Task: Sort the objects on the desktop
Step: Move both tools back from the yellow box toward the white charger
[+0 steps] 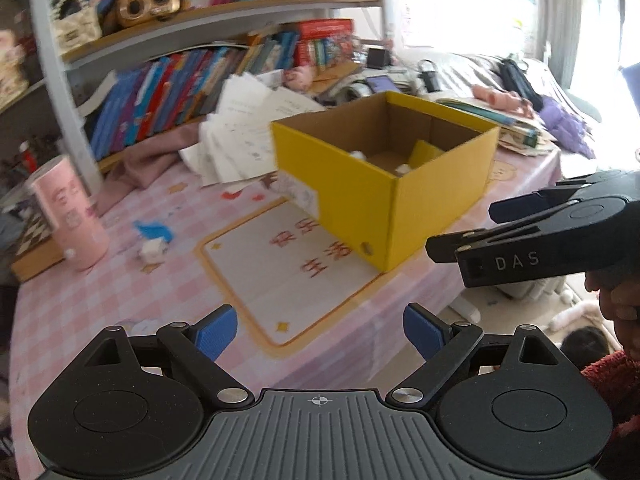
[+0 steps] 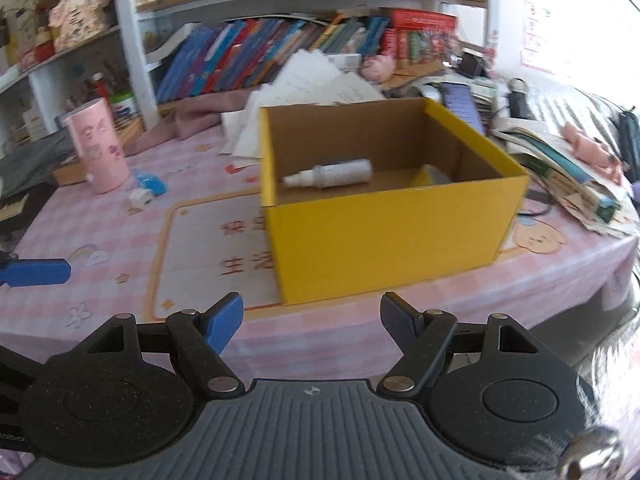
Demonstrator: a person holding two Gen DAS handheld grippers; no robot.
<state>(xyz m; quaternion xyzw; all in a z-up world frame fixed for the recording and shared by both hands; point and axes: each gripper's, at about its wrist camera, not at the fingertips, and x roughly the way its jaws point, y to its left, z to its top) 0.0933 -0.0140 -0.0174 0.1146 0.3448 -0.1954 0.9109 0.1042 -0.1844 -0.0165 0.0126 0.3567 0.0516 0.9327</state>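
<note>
An open yellow cardboard box [image 1: 340, 176] [image 2: 392, 240] stands on the pink checked tablecloth. A white spray bottle [image 2: 332, 174] lies on its side inside; the left wrist view shows only white bits of it over the rim. A small white cube [image 1: 150, 250] [image 2: 140, 198] and a blue object [image 1: 154, 232] [image 2: 152, 182] lie left of the box, beside a pink cylinder [image 1: 72, 216] [image 2: 98, 152]. My left gripper [image 1: 320, 330] is open and empty over the printed mat. My right gripper [image 2: 312, 318] [image 1: 464, 230] is open and empty in front of the box.
A printed mat [image 1: 288, 280] [image 2: 200, 256] lies under the box's left side. Loose papers [image 1: 248, 120] lean behind the box, with rows of books [image 1: 160, 96] on the shelf. A pile of books [image 2: 568, 168] lies right of the box. One blue left-gripper finger [image 2: 34, 272] shows at the left edge.
</note>
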